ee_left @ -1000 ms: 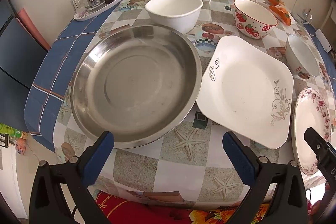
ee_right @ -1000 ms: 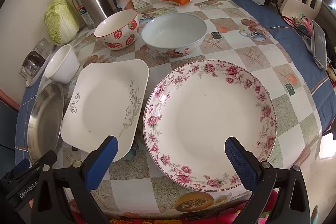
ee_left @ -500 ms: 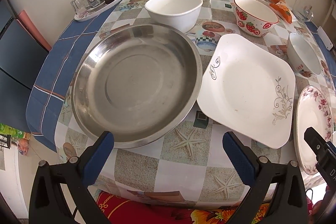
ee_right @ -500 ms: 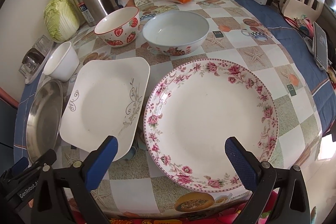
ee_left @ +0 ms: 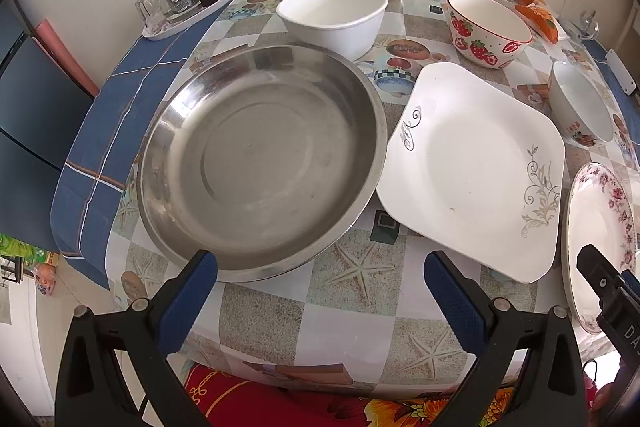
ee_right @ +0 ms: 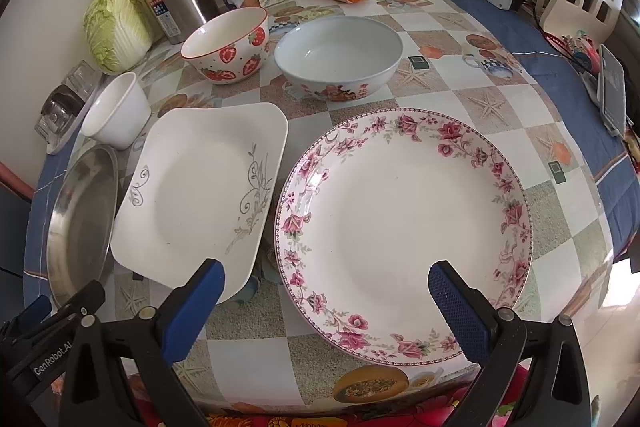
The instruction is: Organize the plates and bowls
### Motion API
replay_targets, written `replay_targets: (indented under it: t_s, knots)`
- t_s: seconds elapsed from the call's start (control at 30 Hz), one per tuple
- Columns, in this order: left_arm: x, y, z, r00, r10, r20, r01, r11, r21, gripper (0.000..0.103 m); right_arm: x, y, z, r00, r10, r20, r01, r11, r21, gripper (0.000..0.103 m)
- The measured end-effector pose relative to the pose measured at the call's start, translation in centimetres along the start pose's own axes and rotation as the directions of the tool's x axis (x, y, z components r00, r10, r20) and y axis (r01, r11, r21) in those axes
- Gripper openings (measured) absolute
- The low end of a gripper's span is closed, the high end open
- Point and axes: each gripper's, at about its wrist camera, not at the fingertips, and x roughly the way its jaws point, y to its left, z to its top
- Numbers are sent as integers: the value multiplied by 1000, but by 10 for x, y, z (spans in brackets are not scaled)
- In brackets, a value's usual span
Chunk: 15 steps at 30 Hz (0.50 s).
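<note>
Nothing stacked yet, looks like the very start: both tools hang over the near table edge, no dish gripped. Next move is likely picking a plate by its near rim, needs a low, flat approach so one finger slips under the lip

Steel basin, largest dish, sits at 11 o'clock from the left gripper, its near rim just past the left fingertip. Left jaws spread wide, empty

Floral round plate lies dead ahead at 12 o'clock of the right gripper, near rim running between the fingers. Right jaws also wide apart, holding nothing

Square white plate at 10 o'clock of the right gripper, between basin and floral plate, its edge looks to overlap the basin rim

Pale bowl at 12 o'clock, far behind the floral plate. Strawberry bowl at 11 o'clock. Small white bowl at 10 o'clock, behind the basin

All bowls apart, none nested
</note>
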Motion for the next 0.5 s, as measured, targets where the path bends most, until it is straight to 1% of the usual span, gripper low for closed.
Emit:
replay_targets:
  t_s: [0.5]
  knots:
    - [3, -1, 0, 1000, 2, -15, -2, 1000, -1, 103, 1, -1, 1, 1000, 0, -4, 0, 1000, 2, 103]
